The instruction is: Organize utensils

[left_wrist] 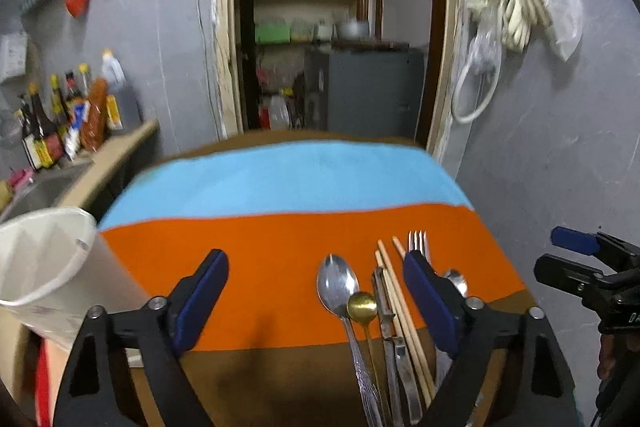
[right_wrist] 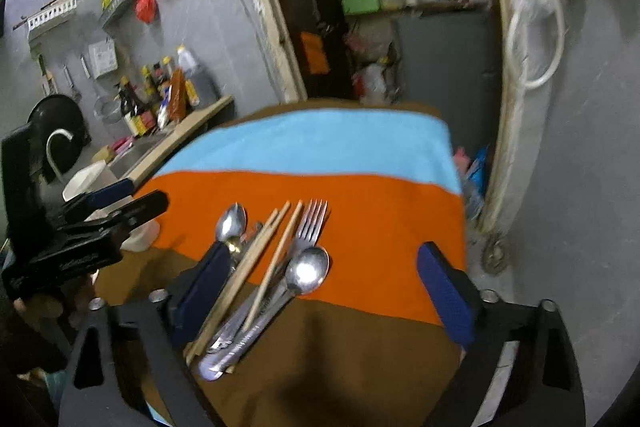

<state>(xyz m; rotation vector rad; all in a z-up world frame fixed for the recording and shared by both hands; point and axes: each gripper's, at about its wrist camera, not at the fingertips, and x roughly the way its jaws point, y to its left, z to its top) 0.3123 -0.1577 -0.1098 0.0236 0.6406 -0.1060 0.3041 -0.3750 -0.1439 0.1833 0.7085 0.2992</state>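
From the left wrist, my left tool hangs released, its jaws spread wide over the table. The utensils lie bunched toward the near right corner, under the tool's right pad, so nothing is gripped yet. The white cup stands off the table's left edge, likely where they go

From the right wrist, my right tool is also released, poised above the same bundle, spoon uppermost, handles toward me for an easy pick
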